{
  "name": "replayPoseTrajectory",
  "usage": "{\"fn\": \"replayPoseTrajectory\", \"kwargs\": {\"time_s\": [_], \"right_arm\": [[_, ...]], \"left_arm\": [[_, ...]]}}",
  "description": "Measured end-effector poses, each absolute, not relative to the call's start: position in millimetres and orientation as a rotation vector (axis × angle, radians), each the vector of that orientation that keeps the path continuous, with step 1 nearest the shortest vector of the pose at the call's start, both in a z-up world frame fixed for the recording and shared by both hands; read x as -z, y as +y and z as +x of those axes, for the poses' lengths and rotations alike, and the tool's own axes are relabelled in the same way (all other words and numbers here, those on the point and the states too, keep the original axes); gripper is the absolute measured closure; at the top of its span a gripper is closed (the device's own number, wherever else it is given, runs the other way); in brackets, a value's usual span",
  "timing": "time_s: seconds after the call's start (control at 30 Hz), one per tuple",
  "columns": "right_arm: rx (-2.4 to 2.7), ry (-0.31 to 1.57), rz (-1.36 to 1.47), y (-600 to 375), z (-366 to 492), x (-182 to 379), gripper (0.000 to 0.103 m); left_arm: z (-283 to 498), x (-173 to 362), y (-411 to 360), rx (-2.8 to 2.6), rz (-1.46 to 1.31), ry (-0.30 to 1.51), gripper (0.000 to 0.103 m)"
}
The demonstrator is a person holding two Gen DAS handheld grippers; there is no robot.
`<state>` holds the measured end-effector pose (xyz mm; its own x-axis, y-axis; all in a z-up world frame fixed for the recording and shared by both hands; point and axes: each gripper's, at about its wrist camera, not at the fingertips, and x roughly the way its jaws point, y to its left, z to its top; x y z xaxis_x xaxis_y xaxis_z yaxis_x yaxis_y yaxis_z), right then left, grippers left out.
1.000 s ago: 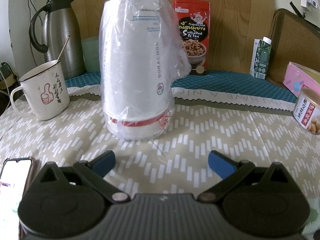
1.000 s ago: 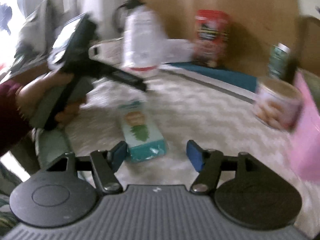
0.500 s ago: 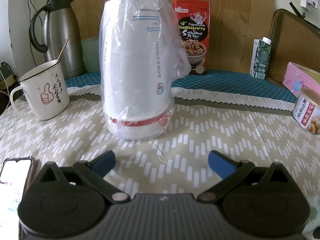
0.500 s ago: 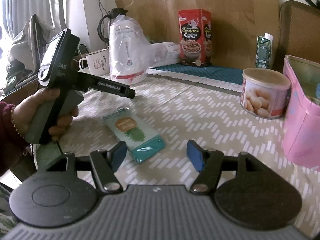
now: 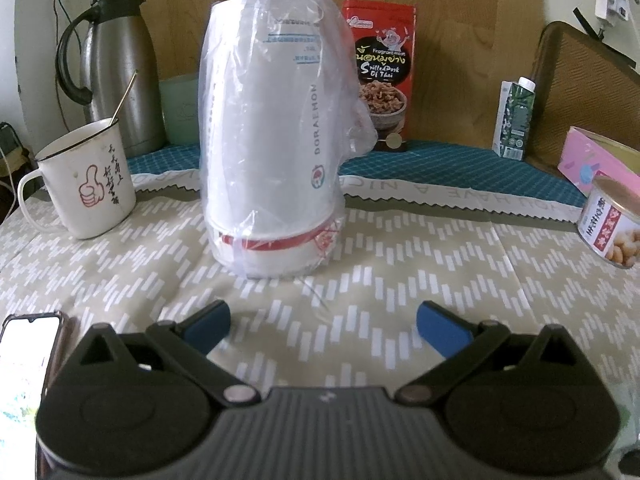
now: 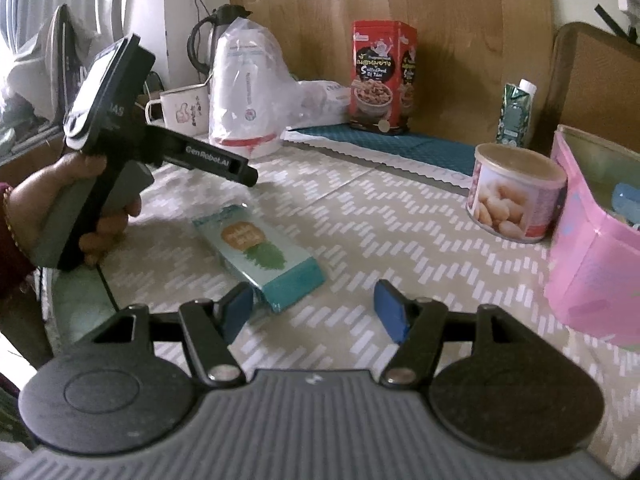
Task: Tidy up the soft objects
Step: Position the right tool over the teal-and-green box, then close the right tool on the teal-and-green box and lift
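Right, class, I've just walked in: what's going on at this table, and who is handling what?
A person holds a two-finger gripper in each hand over a patterned tablecloth. The right gripper is open and empty, low over the cloth, with a teal packet lying flat just ahead of its left finger. The left gripper is also open and empty, facing a plastic-wrapped stack of white cups standing upright. A pink box sits open at the right. Nothing is picked up yet.

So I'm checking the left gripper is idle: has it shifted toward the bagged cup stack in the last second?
No. In its own view the left gripper sits equally short of the bagged cup stack, and the mug keeps its place too.
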<state>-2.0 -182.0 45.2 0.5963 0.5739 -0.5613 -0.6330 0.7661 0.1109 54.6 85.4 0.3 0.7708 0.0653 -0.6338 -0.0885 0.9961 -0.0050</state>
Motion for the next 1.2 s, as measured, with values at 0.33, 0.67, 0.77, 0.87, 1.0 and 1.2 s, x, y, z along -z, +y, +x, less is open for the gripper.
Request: {"fn": "replayPoseTrajectory", "kwargs": {"time_s": [0.33, 0.67, 0.77, 0.87, 1.0, 1.2], "right_arm": [[-0.682, 0.588, -0.096, -183.7, -10.7, -42.7, 0.033], [-0.669, 0.585, -0.104, -176.9, -13.5, -42.6, 0.033], [-0.665, 0.573, -0.13, -172.7, -16.6, -43.9, 0.034], [-0.706, 0.592, -0.109, -168.9, -12.4, -45.1, 0.035], [-0.733, 0.603, -0.109, -156.9, -7.7, -46.5, 0.054], [-0.691, 0.582, -0.11, -177.1, -16.2, -48.1, 0.07]], "left_arm": [[50.4, -2.4, 85.8, -0.073, -0.053, 0.677, 0.0], [25.2, -10.7, 106.9, 0.163, -0.236, 0.62, 0.015], [11.7, -12.5, 103.9, 0.28, -0.283, 0.642, 0.028], [3.6, -17.0, 84.0, 0.375, -0.237, 0.664, 0.038], [-0.4, -13.3, 50.4, 0.388, -0.143, 0.715, 0.046], [-1.5, -15.2, 29.1, 0.456, -0.246, 0.767, 0.046]]}}
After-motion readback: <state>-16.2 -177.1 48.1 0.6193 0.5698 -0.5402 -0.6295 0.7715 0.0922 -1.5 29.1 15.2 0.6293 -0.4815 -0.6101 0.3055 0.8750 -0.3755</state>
